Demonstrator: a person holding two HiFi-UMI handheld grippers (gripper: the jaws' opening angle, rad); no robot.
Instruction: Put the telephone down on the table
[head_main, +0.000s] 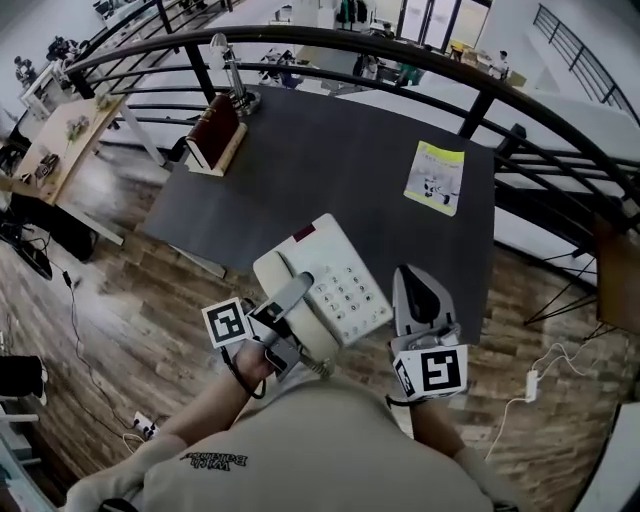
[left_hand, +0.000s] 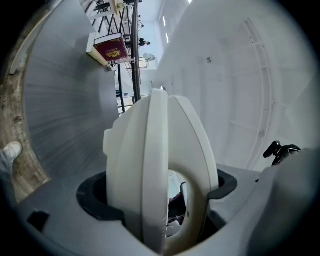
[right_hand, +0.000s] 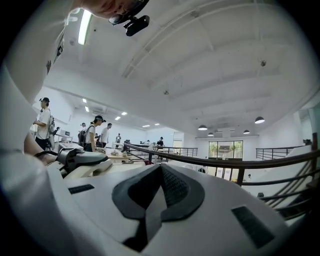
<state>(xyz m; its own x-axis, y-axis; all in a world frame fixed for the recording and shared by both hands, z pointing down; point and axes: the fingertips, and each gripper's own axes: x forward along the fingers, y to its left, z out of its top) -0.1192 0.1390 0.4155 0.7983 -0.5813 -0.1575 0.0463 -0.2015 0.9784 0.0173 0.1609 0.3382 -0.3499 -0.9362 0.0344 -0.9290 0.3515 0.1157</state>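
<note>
A cream push-button telephone (head_main: 335, 285), handset on its cradle, is over the near edge of the dark grey table (head_main: 330, 165). My left gripper (head_main: 297, 292) is shut on its left side at the handset. In the left gripper view the telephone (left_hand: 160, 150) fills the space between the jaws of that gripper (left_hand: 160, 192). Whether the telephone touches the table I cannot tell. My right gripper (head_main: 415, 280) is just right of the telephone, apart from it. Its jaws meet with nothing between them (right_hand: 159, 192). The telephone's edge (right_hand: 85, 173) shows at the left of the right gripper view.
A dark red book (head_main: 213, 130) leans in a stand at the table's far left corner, next to a metal lamp base (head_main: 240, 95). A yellow-green leaflet (head_main: 435, 177) lies at the far right. A black railing (head_main: 480, 75) curves behind the table. Wooden floor (head_main: 120, 300) lies below.
</note>
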